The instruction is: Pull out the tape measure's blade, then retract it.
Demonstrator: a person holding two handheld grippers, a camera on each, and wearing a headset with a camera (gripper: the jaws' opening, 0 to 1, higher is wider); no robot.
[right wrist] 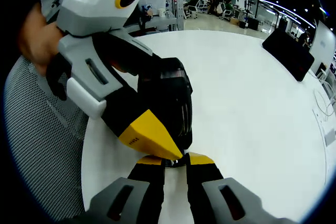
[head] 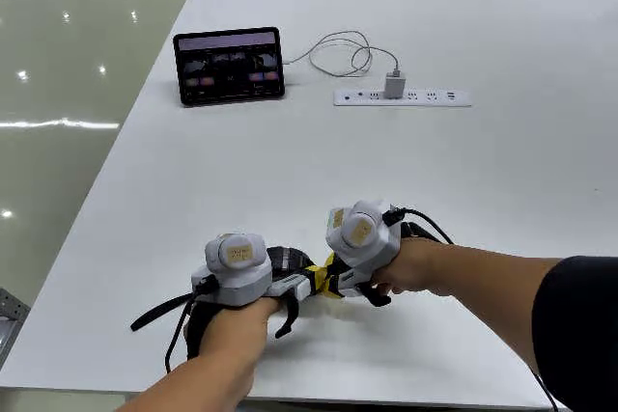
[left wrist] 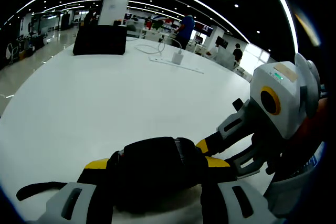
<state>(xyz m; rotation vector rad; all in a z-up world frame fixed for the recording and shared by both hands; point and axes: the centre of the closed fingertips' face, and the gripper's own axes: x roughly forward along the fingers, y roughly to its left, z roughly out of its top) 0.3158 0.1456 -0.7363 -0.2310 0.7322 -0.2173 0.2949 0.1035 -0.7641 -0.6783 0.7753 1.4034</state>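
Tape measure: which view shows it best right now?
Right gripper view: the tape measure shows its black case clearly, well lit. Left gripper view shows it close but dark; head view shows just a small, mostly hidden part.

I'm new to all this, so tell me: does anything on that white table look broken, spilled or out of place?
Nothing stands out. The tablet stands propped, the power strip lies flat with its cable looped, and the tape measure sits between the left gripper, clamped on its body, and the right gripper at its yellow corner.
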